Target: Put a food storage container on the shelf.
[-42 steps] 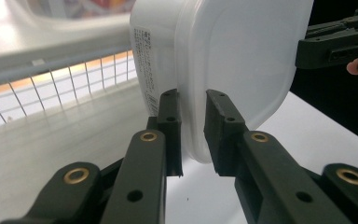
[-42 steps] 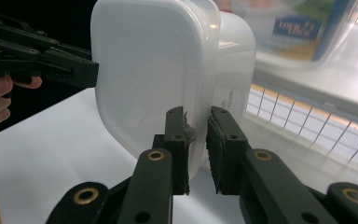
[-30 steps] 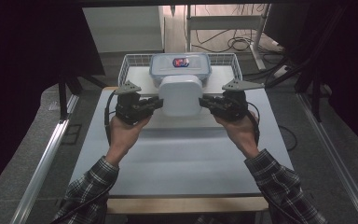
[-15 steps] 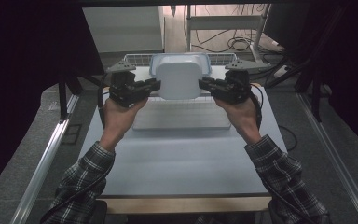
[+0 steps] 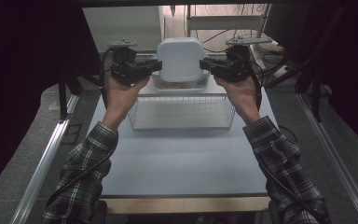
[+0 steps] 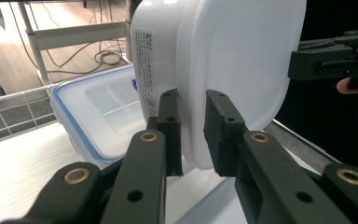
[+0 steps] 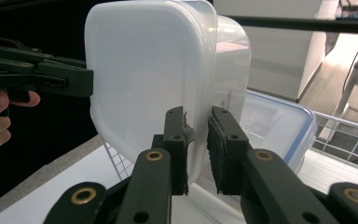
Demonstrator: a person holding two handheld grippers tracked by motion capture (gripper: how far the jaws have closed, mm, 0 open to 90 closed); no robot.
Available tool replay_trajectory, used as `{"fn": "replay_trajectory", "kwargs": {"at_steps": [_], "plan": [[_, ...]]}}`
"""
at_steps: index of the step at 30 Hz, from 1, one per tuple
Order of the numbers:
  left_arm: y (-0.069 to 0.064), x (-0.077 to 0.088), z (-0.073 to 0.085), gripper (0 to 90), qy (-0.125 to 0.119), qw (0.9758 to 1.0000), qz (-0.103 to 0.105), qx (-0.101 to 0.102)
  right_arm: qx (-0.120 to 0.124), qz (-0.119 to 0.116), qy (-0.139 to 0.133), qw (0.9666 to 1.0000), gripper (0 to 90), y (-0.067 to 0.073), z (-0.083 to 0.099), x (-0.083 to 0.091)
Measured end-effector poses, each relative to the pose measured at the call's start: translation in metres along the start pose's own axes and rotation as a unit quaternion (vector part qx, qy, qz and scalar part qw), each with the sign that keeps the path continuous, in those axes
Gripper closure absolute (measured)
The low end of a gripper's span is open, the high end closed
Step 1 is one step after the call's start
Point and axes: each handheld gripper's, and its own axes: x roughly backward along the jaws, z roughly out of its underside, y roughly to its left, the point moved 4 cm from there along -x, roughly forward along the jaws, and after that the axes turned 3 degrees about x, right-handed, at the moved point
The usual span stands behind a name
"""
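A white plastic container with a white lid hangs in the air over the far part of a wire basket. My left gripper is shut on its left rim and my right gripper is shut on its right rim. In the left gripper view the left gripper pinches the edge of the white container, with the right gripper at the far side. The right gripper view has the right gripper clamped on the white container, and the left gripper beyond it.
A clear container with a blue-rimmed lid lies in the basket below the lifted one, seen too as the blue-rimmed container. The white table stretches toward the person. Shelving and cables stand behind the table.
Both hands have risen together, carrying the white container from just above the table up and away, to over the basket and the blue-lidded container.
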Motion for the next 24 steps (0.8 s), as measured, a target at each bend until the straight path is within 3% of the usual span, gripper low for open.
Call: {"fn": "replay_trajectory", "kwargs": {"at_steps": [8, 13, 20, 24], "plan": [[0.009, -0.011, -0.008, 74.6, -0.003, 0.9996, 0.016, 0.022, -0.025, -0.006, 0.008, 0.9996, 71.5, -0.013, -0.004, -0.012], [0.013, -0.019, -0.014, 69.6, 0.002, 0.9998, 0.004, 0.021, -0.038, -0.007, 0.009, 0.9992, 68.0, -0.019, -0.009, -0.019], [0.018, -0.027, -0.022, 65.1, 0.007, 0.9994, 0.002, 0.034, -0.039, 0.005, 0.025, 0.9989, 62.6, -0.023, -0.014, -0.03], [0.02, -0.032, -0.024, 59.9, 0.011, 0.9993, -0.009, 0.034, -0.041, 0.009, 0.032, 0.9986, 59.1, -0.025, -0.016, -0.035]]}}
